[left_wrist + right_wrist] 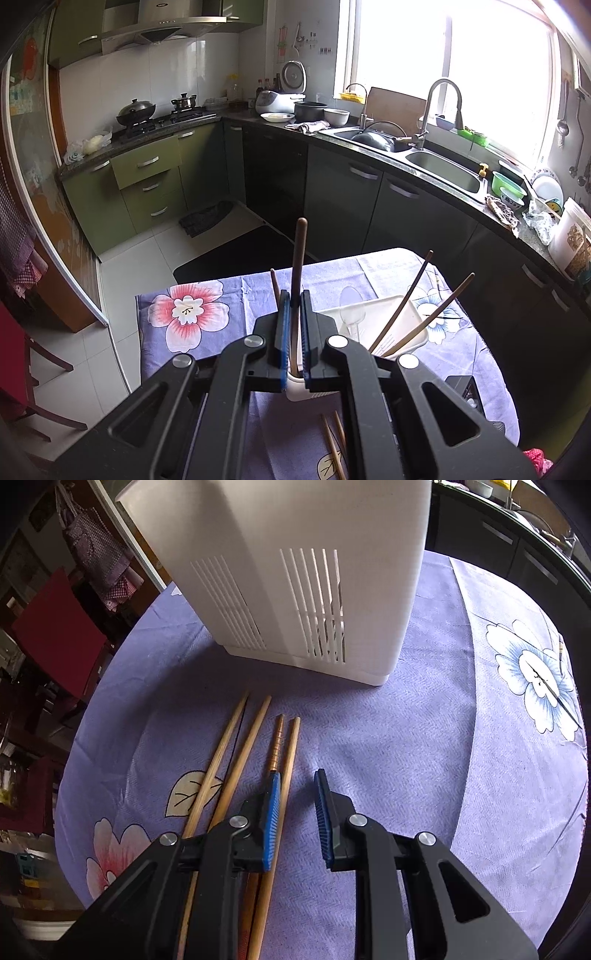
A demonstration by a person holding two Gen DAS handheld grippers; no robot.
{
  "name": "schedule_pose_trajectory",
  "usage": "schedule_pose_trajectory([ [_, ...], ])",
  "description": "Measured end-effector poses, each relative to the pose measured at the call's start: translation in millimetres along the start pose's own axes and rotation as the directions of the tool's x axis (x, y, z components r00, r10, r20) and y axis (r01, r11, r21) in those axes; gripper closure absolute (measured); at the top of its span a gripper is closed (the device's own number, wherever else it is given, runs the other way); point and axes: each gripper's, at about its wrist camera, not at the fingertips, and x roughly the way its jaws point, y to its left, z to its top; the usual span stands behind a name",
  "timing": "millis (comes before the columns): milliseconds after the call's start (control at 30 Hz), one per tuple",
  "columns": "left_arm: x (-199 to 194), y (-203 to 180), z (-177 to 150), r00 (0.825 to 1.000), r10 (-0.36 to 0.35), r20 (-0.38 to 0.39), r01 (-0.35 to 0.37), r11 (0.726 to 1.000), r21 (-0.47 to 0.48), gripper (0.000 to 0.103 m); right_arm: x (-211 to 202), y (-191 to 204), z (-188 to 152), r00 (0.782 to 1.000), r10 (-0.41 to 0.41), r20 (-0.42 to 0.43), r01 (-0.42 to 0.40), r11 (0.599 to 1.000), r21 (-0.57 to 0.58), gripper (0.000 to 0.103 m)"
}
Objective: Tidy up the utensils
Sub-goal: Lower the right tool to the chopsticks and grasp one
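Note:
My left gripper (294, 295) is shut on a dark wooden stick (298, 251) that stands upright, its lower end inside the white utensil holder (384, 314). A second dark stick (274, 288) rises just behind the left finger. The holder also contains two leaning chopsticks (400, 306) and a clear plastic spoon (351, 317). In the right wrist view, my right gripper (297, 786) is open low over the purple floral cloth (424, 738). Several chopsticks (236, 760) lie side by side there. The rightmost one (291, 746) runs along the inner edge of the left pad, untouched. The holder (295, 572) stands just beyond.
The table's far edge drops to a tiled floor with a dark mat (229, 258). A kitchen counter with a sink (443, 173) curves along the right. A black box (463, 387) sits at the table's right side. A red chair (55, 627) stands to the left.

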Motion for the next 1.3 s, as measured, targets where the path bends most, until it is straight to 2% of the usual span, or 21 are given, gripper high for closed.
schedule_pose_trajectory([
  [133,3.5,-1.0,-2.9,1.000,0.000,-0.006,0.000,1.000,-0.003,0.096,1.3,5.9,1.6,0.999,-0.041,0.005,0.041,0.999,-0.027,0.084],
  [200,4.1,0.1,-3.9,1.000,0.001,-0.007,-0.001,1.000,-0.005,0.090,4.2,10.6,1.9,0.998,-0.061,0.005,0.061,0.997,-0.043,0.084],
  [267,2.8,0.8,-5.4,1.000,0.002,-0.002,-0.002,1.000,-0.008,0.072,6.6,16.6,2.9,0.996,-0.087,0.013,0.088,0.994,-0.062,0.084],
  [333,0.4,0.3,-5.8,1.000,0.011,0.006,-0.011,1.000,0.000,0.068,8.8,20.6,4.3,0.995,-0.099,0.017,0.100,0.992,-0.071,0.084],
  [500,-6.9,2.5,-6.0,1.000,0.008,0.014,-0.008,1.000,-0.003,0.067,16.7,32.0,9.0,0.992,-0.122,0.026,0.124,0.988,-0.091,0.084],
  [667,-13.2,5.8,-7.8,1.000,0.004,0.019,-0.004,1.000,-0.007,0.064,21.6,40.6,10.7,0.993,-0.112,0.025,0.114,0.988,-0.107,0.095],
  [933,-24.5,9.9,-16.6,1.000,-0.004,0.011,0.004,1.000,-0.011,0.063,20.6,34.8,9.3,0.995,-0.091,0.029,0.093,0.992,-0.085,0.097],
  [1167,-36.3,10.4,-37.4,0.999,-0.033,-0.012,0.033,0.999,-0.009,0.058,-4.6,16.6,4.7,0.995,-0.065,0.076,0.070,0.996,-0.055,0.097],
  [1300,-28.4,9.8,-60.7,0.996,-0.050,-0.074,0.049,0.999,-0.016,0.057,-30.8,8.7,5.7,0.991,-0.056,0.124,0.061,0.997,-0.038,0.097],
])
